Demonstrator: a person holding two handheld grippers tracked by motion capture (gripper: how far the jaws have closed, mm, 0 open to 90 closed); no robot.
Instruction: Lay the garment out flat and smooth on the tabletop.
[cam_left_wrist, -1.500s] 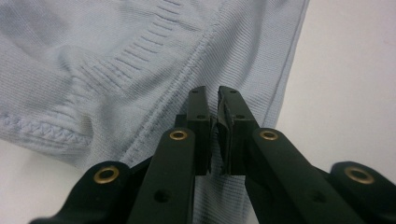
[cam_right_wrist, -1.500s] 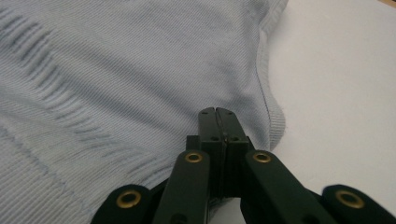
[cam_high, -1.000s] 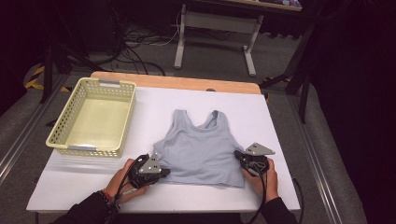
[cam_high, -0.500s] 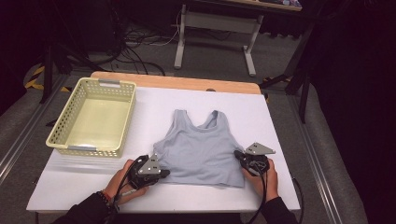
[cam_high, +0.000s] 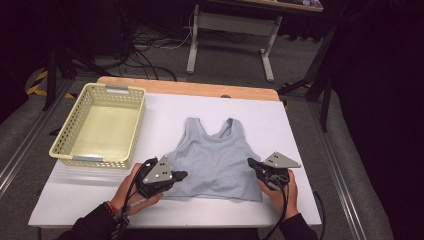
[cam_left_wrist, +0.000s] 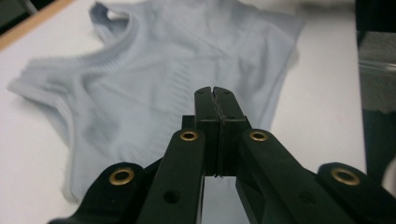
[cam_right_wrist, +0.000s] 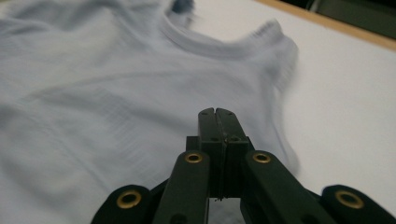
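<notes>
Lying flat on the white table (cam_high: 300, 130), the grey top (cam_high: 215, 160) sits near the front edge, a little right of the middle, with its straps pointing toward the far edge and its hem toward the person. The left gripper (cam_high: 181, 175) is at the top's front left side, by the hem corner, held in the person's left hand (cam_high: 131, 192). The right gripper (cam_high: 251, 162) is at the top's right side, near the hem corner there, held in the right hand (cam_high: 282, 192). In the left gripper view the two black jaws are pressed fully together with the top's cloth spread out past them; whether any cloth is pinched between them cannot be told. In the right gripper view the jaws are likewise fully together over the top, and again a pinch of cloth cannot be told; that view is blurred. A yellow basket (cam_high: 65, 145) stands at the table's left edge, well apart from the top. A strip of bare wood (cam_high: 150, 85) runs along the table's far edge.
</notes>
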